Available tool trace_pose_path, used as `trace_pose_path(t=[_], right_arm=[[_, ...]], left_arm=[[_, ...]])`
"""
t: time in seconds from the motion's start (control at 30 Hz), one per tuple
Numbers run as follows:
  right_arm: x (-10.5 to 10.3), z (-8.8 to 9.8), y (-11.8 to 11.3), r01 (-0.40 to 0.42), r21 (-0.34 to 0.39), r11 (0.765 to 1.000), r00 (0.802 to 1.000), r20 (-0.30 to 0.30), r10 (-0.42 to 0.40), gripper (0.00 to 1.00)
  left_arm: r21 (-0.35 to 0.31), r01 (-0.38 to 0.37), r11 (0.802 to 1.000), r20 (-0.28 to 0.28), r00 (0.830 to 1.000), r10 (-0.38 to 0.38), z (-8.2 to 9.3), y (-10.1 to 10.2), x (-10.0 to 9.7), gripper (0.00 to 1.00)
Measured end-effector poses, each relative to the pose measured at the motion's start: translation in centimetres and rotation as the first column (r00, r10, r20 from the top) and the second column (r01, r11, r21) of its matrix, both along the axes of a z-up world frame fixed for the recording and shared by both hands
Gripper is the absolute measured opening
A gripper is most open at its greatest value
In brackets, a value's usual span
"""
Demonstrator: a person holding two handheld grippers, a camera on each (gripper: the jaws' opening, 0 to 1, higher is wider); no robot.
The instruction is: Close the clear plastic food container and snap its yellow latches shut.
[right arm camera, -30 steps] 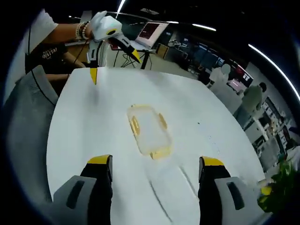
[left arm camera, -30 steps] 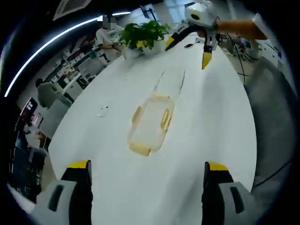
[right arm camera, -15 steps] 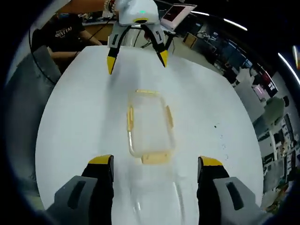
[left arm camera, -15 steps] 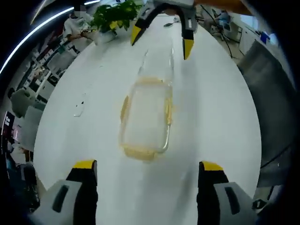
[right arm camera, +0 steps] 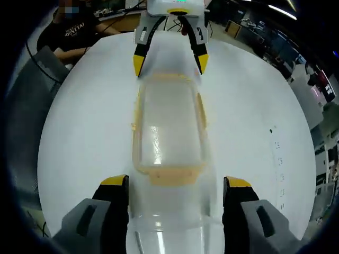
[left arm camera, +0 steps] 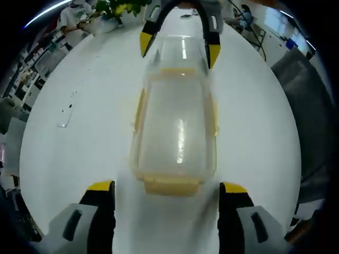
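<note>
A clear plastic food container [left arm camera: 175, 127] lies lengthwise on the white table [left arm camera: 79, 159], with a clear lid resting on it. Yellow latches stick out from its rim: one at the near end [left arm camera: 170, 185] and one on each long side [left arm camera: 139, 108]. My left gripper [left arm camera: 167, 189] is open, its jaws straddling the near end latch. My right gripper [left arm camera: 179, 48] is open at the container's far end. From the right gripper view, the container [right arm camera: 168, 127] has its end latch [right arm camera: 170, 174] just ahead of my open right gripper [right arm camera: 175, 182], and my left gripper [right arm camera: 169, 63] stands open opposite.
A potted plant [left arm camera: 119, 6] stands at the table's far end. A small clear item [left arm camera: 66, 114] lies on the table left of the container. Grey chairs [right arm camera: 24, 106] flank the table, and a person in a black shirt [right arm camera: 74, 26] sits behind it.
Both grippers have closed in on the container from its two ends, so it now looms large in both views. Both stay open.
</note>
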State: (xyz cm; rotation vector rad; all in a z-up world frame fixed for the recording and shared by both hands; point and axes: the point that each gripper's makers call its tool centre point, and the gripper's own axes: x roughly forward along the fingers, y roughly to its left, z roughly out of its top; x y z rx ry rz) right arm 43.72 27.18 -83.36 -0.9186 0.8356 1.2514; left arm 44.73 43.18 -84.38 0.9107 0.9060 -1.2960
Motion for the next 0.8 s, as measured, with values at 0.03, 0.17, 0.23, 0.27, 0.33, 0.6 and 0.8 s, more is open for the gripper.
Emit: trace_pose_path(t=[0.03, 0.17, 0.23, 0.27, 0.33, 0.6, 0.8], right_arm=[[0.2, -0.2, 0.0, -0.004, -0.001, 1.0, 1.0, -0.008, 0.004, 0.69], [0.3, -1.3, 0.1, 0.011, -0.02, 1.0, 0.998, -0.055, -0.012, 0.68], [0.4, -1.8, 0.0, 0.021, -0.04, 0.999, 0.997, -0.072, -0.024, 0.68], [0.3, -1.9, 0.1, 0.013, -0.039, 0.999, 0.997, -0.073, -0.016, 0.68], [0.1, -1.8, 0.3, -0.005, -0.033, 0.999, 0.997, -0.072, 0.003, 0.67], [-0.5, -1.8, 0.6, -0.043, -0.043, 0.998, 0.993, -0.115, 0.038, 0.61], [-0.8, -1.7, 0.7, -0.049, -0.047, 0.998, 0.993, -0.114, 0.043, 0.62]], left_arm=[[0.0, -0.011, 1.0, -0.029, 1.0, 0.011, -0.2, 0.0, -0.3, 0.8], [0.03, 0.028, 0.999, -0.001, 1.0, -0.028, -0.7, 0.6, 0.2, 0.74], [0.022, 0.019, 1.0, -0.036, 0.999, -0.018, -0.8, 0.7, 0.0, 0.73], [-0.004, 0.004, 1.0, -0.022, 1.0, -0.004, -0.6, 0.4, 0.6, 0.71], [-0.018, -0.02, 1.0, -0.027, 0.999, 0.019, -0.3, 0.5, 1.2, 0.65], [-0.025, 0.026, 0.999, -0.012, 1.0, -0.027, -0.1, 0.0, 0.6, 0.61], [-0.02, 0.045, 0.999, -0.013, 0.999, -0.045, 0.0, -0.1, 0.1, 0.57]])
